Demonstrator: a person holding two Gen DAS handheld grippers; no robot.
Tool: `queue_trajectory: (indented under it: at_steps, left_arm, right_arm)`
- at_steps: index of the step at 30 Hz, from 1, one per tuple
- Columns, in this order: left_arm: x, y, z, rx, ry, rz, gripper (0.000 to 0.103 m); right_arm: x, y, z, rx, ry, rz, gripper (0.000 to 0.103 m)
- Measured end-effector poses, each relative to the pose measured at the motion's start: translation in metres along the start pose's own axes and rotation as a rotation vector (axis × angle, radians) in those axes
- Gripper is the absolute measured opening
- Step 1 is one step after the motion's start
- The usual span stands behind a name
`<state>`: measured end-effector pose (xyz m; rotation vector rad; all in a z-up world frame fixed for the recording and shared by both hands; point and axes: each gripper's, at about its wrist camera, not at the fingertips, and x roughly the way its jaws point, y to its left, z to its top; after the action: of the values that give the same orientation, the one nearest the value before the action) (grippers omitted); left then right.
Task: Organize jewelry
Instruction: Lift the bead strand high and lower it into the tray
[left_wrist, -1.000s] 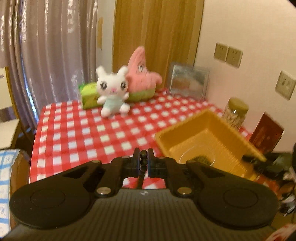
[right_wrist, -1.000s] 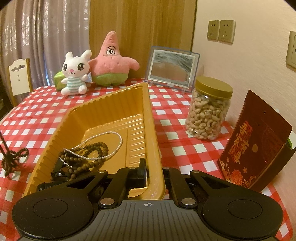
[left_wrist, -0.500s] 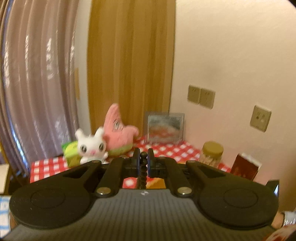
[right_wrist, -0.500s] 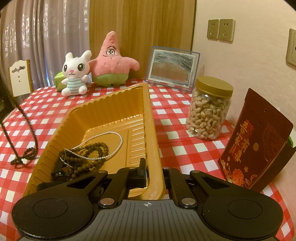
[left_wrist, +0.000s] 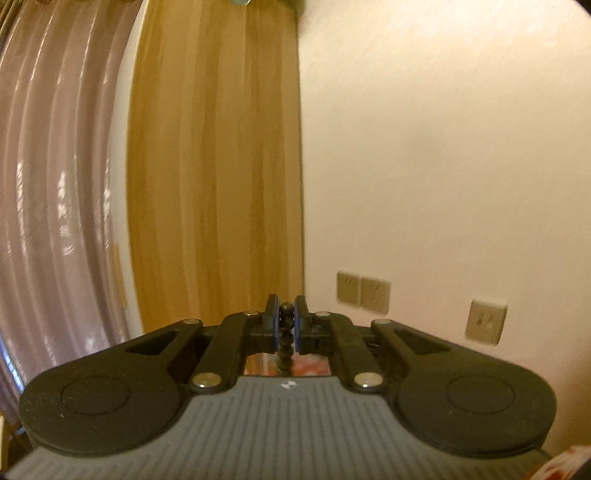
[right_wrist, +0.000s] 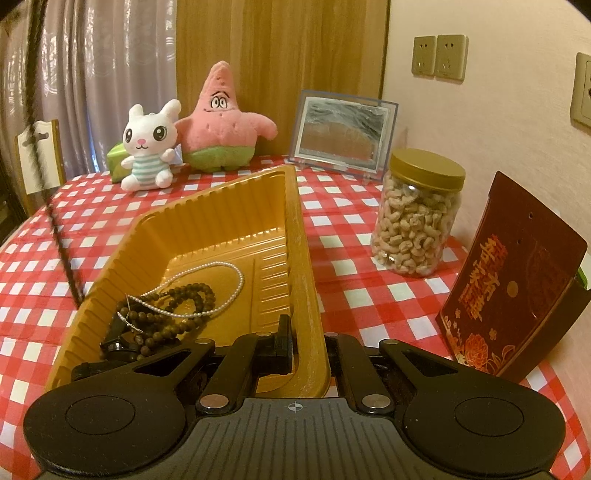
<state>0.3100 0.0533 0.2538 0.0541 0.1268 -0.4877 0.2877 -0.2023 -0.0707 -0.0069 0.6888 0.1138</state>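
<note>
The left gripper (left_wrist: 284, 319) is pinched together on a dark bead strand (left_wrist: 285, 332), a few round beads showing between its pads. In the left wrist view it points up at the wall and curtain, with no table in sight. In the right wrist view the same strand (right_wrist: 55, 221) hangs as a long blurred dark line from the top left corner, its lower end just outside the left wall of the yellow tray (right_wrist: 236, 221). The strand's long axis runs nearly vertical, slanting toward the tray. So the tray lies below and to the right of the held end, and the coming move probably turns on carrying the strand over that left wall so it pools inside.

The right gripper (right_wrist: 308, 350) is clamped on the tray's near right rim, one finger inside the wall and the other outside, apparently steadying it. Inside the tray, toward its near left corner, lie a brown bead bracelet (right_wrist: 170, 314) and a white pearl necklace (right_wrist: 221, 280), overlapping.

Behind the tray stand a white bunny toy (right_wrist: 147, 147), a pink star plush (right_wrist: 221, 122) and a picture frame (right_wrist: 343, 134). To its right are a jar of cashews (right_wrist: 417, 218) and a dark red packet (right_wrist: 513, 280). None of these sits between strand and tray; the tray's own left wall is the only obstacle.
</note>
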Motion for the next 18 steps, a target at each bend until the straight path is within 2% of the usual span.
queue_trajectory:
  at_steps: [5,9,12,18]
  left_arm:
    - [0.005,-0.015,0.015,0.008,-0.049,-0.053,0.006]
    - [0.017,-0.022,0.01,-0.008,-0.038,-0.069,0.006]
    - [0.03,-0.024,-0.004,-0.035,0.023,-0.087,0.006]
    - [0.072,-0.033,-0.065,-0.107,0.239,-0.117,0.006]
  right_arm:
    - [0.001,-0.001,-0.001,0.005,0.0,0.001,0.005]
    - [0.001,-0.001,-0.001,0.01,-0.002,0.005,0.005]
    - [0.001,-0.002,-0.001,0.013,-0.001,0.009,0.005]
    - [0.0,-0.002,-0.001,0.014,-0.002,0.011,0.005]
